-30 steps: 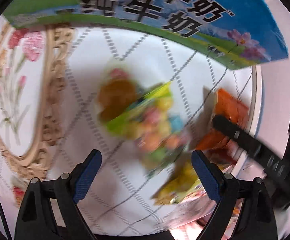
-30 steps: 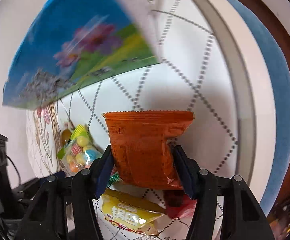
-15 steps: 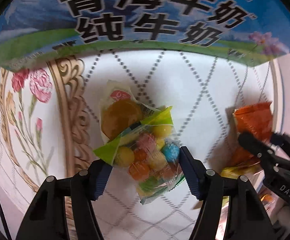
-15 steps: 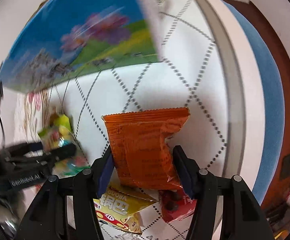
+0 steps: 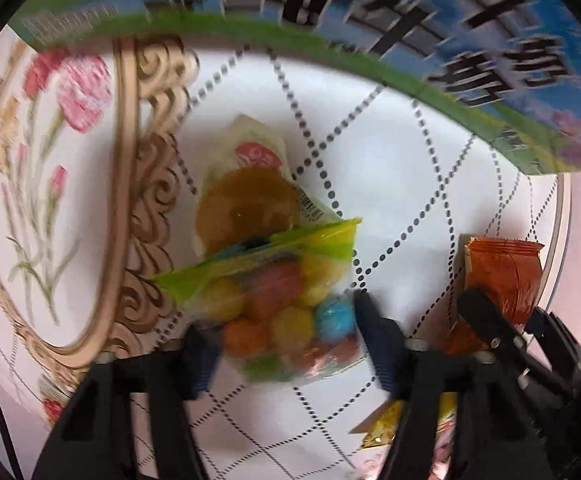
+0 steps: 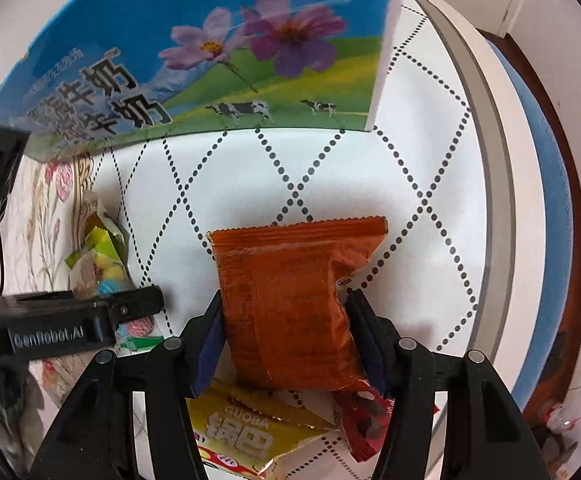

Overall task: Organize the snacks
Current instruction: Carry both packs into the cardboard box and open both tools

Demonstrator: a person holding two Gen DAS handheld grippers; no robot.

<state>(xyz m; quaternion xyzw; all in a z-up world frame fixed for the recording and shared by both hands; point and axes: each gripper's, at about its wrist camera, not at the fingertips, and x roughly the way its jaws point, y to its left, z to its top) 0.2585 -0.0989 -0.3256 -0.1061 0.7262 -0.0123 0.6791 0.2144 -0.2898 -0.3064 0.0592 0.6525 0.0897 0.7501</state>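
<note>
My left gripper is shut on a clear bag of coloured candy balls with a green top strip. Behind the bag lies a clear packet with a brown round pastry. My right gripper is shut on an orange snack packet; the packet also shows in the left wrist view. The candy bag and the left gripper show at the left of the right wrist view.
A blue and green milk carton box stands behind both packets on the white dotted tablecloth. A yellow snack packet and a red packet lie under my right gripper. The table's rim curves at the right.
My left gripper has closed in on the candy bag and gripped it. My right gripper keeps its hold on the orange packet. The milk box looms closer in the right wrist view.
</note>
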